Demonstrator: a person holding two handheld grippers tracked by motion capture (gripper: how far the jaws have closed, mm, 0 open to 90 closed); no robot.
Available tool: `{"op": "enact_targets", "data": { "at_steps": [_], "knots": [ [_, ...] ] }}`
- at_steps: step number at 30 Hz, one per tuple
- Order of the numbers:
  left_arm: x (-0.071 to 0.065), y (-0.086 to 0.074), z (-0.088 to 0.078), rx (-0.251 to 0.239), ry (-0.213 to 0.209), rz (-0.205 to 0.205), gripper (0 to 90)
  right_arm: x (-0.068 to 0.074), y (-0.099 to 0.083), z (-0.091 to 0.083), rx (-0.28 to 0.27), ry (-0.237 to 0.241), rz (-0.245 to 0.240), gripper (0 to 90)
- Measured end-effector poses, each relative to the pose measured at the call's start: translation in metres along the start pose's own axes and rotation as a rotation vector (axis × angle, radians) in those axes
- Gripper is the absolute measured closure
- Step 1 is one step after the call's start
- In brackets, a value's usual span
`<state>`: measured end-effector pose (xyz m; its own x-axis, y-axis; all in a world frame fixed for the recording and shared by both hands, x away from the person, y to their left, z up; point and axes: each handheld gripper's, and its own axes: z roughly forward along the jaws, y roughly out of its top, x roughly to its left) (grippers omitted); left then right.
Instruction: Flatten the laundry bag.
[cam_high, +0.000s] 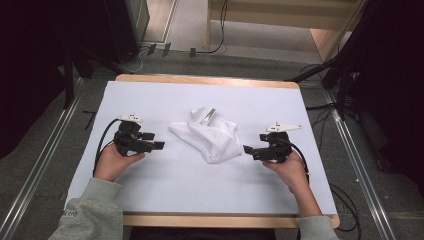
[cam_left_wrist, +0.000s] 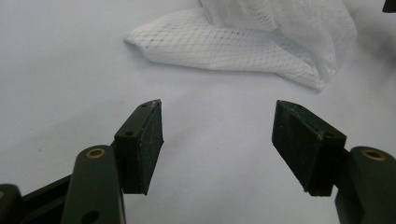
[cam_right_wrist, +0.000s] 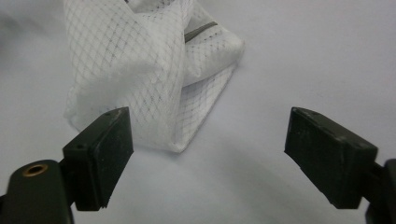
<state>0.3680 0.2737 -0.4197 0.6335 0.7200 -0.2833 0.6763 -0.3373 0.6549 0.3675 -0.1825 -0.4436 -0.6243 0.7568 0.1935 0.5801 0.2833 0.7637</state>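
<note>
At left centre of the high view our left gripper (cam_high: 159, 145) has its jaws wide, nothing between them. The mesh bag (cam_high: 207, 132) lies crumpled mid-frame on the table (cam_high: 175, 190). At right centre, our right gripper (cam_high: 248, 149) gapes wide too, empty.

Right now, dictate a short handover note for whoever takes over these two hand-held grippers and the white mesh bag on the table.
Left hand-held gripper: open, holding nothing, left of the bag.
Right hand-held gripper: open, holding nothing, right of the bag.
White mesh bag: lying crumpled in the middle of the white table, between the grippers, touched by neither; a grey strip shows on its upper fold.
Done: cannot tell from how it lies.
Left: probably grasp the bag from both sides.
</note>
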Motion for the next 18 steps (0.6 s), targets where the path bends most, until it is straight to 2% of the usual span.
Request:
{"op": "enact_targets", "data": {
  "at_steps": [7,10,18],
  "knots": [
    [-0.005,-0.001,-0.001,0.003,-0.008,0.001,32.2,0.001,0.006,-0.001,0.008,-0.003,0.017,25.1],
    [-0.007,-0.002,-0.003,-0.001,0.003,-0.007,32.2,0.003,0.01,0.001,0.009,-0.001,0.018,30.1],
    [-0.009,-0.009,-0.01,0.003,0.019,-0.018,32.5,0.014,0.03,0.015,0.018,0.015,-0.003,38.0]
  ]
}}
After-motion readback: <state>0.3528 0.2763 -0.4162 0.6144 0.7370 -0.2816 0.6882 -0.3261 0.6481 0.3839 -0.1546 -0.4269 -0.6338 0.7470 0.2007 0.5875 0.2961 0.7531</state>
